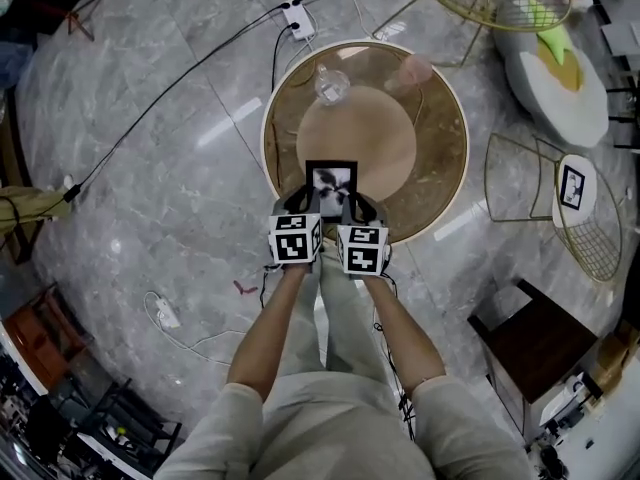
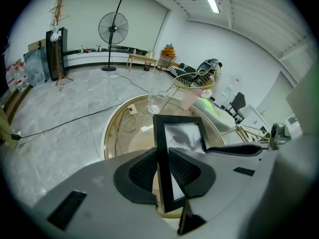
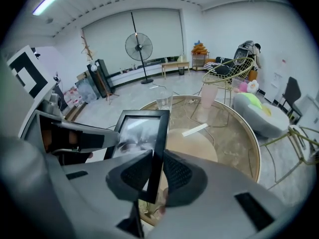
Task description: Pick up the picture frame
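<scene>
A black picture frame (image 1: 331, 183) with a grey photo hangs above the near edge of the round glass table (image 1: 440, 183), gripped from both sides. My left gripper (image 1: 312, 204) is shut on the frame's left border (image 2: 163, 158), its ribbed pads pressing both faces. My right gripper (image 1: 350, 206) is shut on the right border (image 3: 156, 153) in the same way. The frame (image 2: 180, 148) stands upright between the two grippers, clear of the tabletop, and its stand shows below it in both gripper views. Both grippers' marker cubes sit side by side in the head view.
On the table stand a clear glass (image 1: 331, 85) and a pink cup (image 1: 411, 71) at the far side. A power strip (image 1: 298, 18) with cables lies on the marble floor beyond. Wire chairs (image 1: 545, 183) and a white cushioned seat (image 1: 555, 83) stand to the right, a dark stool (image 1: 535, 343) near right.
</scene>
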A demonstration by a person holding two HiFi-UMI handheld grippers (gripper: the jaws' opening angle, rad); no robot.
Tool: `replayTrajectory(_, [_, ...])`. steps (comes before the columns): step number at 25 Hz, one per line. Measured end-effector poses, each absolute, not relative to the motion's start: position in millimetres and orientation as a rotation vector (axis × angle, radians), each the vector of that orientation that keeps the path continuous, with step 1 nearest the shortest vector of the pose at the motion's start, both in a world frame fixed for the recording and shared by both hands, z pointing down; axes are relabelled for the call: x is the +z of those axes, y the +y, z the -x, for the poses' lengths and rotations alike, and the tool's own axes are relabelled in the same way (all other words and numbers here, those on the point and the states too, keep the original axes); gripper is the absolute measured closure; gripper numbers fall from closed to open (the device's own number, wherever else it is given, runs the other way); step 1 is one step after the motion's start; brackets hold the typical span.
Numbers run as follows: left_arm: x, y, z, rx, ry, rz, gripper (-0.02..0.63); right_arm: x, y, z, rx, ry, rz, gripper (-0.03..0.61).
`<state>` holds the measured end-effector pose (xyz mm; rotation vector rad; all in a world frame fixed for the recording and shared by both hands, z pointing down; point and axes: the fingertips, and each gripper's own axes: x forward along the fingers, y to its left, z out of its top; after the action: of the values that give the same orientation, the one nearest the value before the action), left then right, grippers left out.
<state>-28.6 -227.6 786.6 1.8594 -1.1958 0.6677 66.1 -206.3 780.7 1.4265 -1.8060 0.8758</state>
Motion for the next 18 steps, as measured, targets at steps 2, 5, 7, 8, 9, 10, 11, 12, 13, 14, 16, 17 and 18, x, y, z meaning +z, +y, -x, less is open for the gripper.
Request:
replayTrajectory(2, [774,-232,28,0.66,-1.206,-1.875,0.54,767,-210,-67,0.855,-1.819,-1.437,0.508])
replayTrajectory(5, [753,-236,27,0.643,-1.225,-1.896,0.54,748,-214,-68,0.824,-1.834,-1.458,0.508])
replayTrajectory(7, [739,-238,26,0.632,-1.235,-1.908,0.54,737,-216,-70,0.803,-1.842,-1.471,0.509])
replayTrajectory(8, [733,-240,26,0.628,-1.239,-1.916,0.54,730,-217,-70,0.793,-1.849,-1.478,0.509])
replayTrajectory(9, [726,-242,26,0.624,-1.242,-1.923,0.54,722,-219,-70,0.788,-1.857,-1.484,0.508])
replayTrajectory(10, [720,-244,25,0.62,-1.245,-1.931,0.54,714,-221,-69,0.785,-1.863,-1.491,0.508])
replayTrajectory(11, [713,-246,25,0.617,-1.248,-1.938,0.54,707,-223,-69,0.781,-1.868,-1.498,0.508])
replayTrajectory(12, [707,-247,24,0.614,-1.25,-1.945,0.54,701,-224,-70,0.775,-1.872,-1.506,0.509])
replayTrajectory(13, [700,-249,24,0.61,-1.252,-1.952,0.54,694,-225,-70,0.768,-1.876,-1.512,0.508])
replayTrajectory(14, [693,-251,23,0.606,-1.254,-1.959,0.54,687,-227,-71,0.759,-1.882,-1.518,0.509])
replayTrajectory(16, [680,-254,22,0.597,-1.26,-1.973,0.54,675,-231,-73,0.739,-1.895,-1.526,0.509])
replayTrajectory(17, [674,-256,22,0.592,-1.264,-1.979,0.54,669,-232,-73,0.728,-1.9,-1.529,0.508])
replayTrajectory(18, [668,-256,21,0.588,-1.268,-1.984,0.54,663,-233,-74,0.718,-1.905,-1.533,0.508])
